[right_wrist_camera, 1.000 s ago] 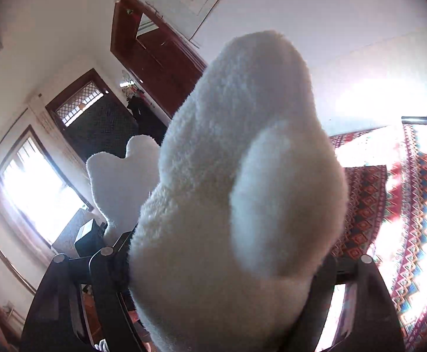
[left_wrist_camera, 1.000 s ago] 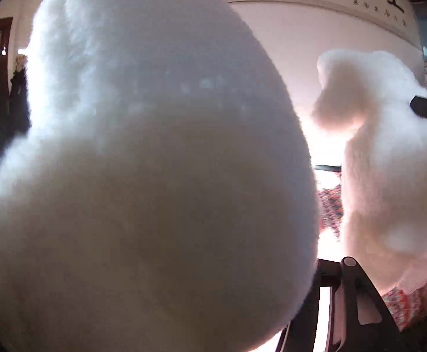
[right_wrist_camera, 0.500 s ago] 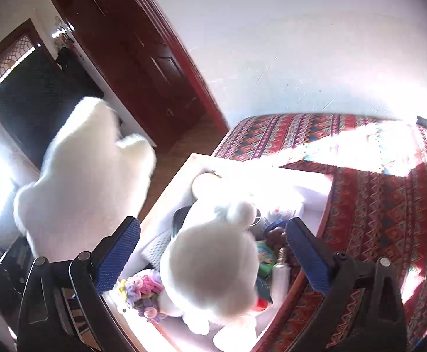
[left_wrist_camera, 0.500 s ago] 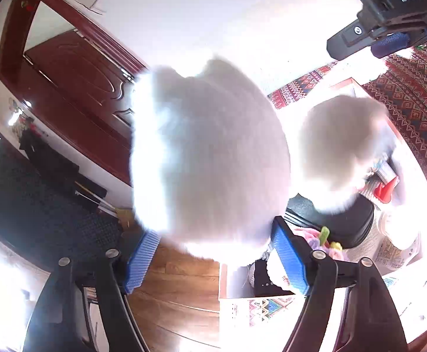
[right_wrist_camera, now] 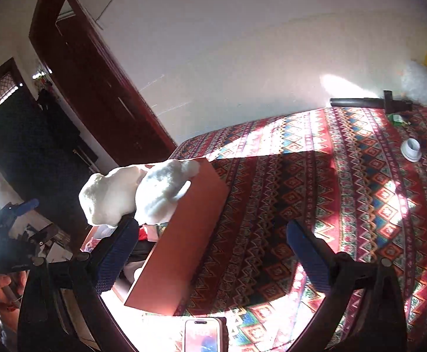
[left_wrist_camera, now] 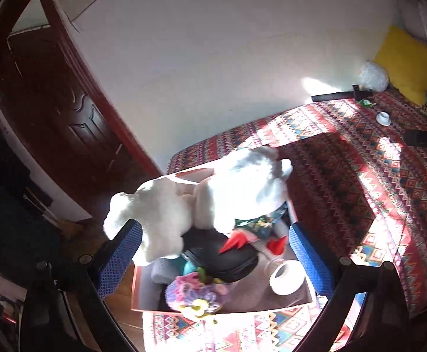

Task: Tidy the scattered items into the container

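Observation:
Two white plush toys lie on top of the full orange box (left_wrist_camera: 143,293): one at the left (left_wrist_camera: 154,214), one at the right (left_wrist_camera: 242,193). They also show in the right wrist view (right_wrist_camera: 108,199) (right_wrist_camera: 163,193), above the box's wall (right_wrist_camera: 181,249). In the box lie a black case (left_wrist_camera: 225,261), a white roll (left_wrist_camera: 286,277) and a bunch of hair ties (left_wrist_camera: 196,293). My left gripper (left_wrist_camera: 213,252) is open and empty above the box. My right gripper (right_wrist_camera: 213,249) is open and empty beside the box, over the bedspread.
The box stands on a patterned red bedspread (right_wrist_camera: 316,193). A white cap (right_wrist_camera: 411,149), a black bar (right_wrist_camera: 357,102), a white fluffy ball (right_wrist_camera: 418,83) and a yellow pillow (left_wrist_camera: 404,58) lie at the far end. A phone (right_wrist_camera: 203,336) lies near me. A dark door (left_wrist_camera: 67,111) is at the left.
Both grippers held a plush toy one second ago. They opened, the toys dropped onto the box, and both grippers have pulled back.

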`<state>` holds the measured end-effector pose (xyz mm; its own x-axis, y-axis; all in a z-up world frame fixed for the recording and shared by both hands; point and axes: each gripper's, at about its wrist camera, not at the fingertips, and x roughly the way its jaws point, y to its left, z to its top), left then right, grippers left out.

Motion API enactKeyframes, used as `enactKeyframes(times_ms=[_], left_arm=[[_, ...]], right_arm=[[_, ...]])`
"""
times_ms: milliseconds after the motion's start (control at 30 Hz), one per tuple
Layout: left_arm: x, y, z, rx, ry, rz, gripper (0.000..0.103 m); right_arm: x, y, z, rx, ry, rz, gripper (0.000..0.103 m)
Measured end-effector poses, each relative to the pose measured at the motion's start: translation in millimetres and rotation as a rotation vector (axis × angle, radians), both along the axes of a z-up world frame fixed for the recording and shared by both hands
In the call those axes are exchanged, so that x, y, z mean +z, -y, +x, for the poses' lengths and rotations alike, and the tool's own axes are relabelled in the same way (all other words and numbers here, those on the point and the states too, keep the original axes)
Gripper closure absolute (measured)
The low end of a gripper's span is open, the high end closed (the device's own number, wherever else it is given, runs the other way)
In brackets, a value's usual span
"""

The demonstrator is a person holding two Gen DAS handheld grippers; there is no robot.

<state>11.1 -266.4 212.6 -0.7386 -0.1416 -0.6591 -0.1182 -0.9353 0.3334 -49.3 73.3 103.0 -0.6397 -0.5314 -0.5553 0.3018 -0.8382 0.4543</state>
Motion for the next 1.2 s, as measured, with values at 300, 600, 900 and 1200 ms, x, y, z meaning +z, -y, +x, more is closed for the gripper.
enactKeyframes(times_ms=[300, 600, 900, 1200], left_arm=[[-76.6, -272.3, -95.9, -0.257, 0.177, 0.156, 0.001], [-182.2, -464.5, -249.4, -0.236, 0.306, 0.225, 0.001], [-245.8, -536.9, -346.7, -0.195, 0.219, 0.167, 0.021], [-194.9, -458.9, -294.5, -0.119, 0.198, 0.330, 0.041]], right_arm=[[-61.3, -291.3, 130.0, -0.582, 0.083, 0.101, 0.002], [-177.3, -477.2, 160.5, -0.909, 0.283, 0.110, 0.002], [-179.6, -468.4, 118.1, -0.835, 0.127, 0.338, 0.057], [-121.8, -427.6, 104.0, -0.594, -0.051, 0.267, 0.058]])
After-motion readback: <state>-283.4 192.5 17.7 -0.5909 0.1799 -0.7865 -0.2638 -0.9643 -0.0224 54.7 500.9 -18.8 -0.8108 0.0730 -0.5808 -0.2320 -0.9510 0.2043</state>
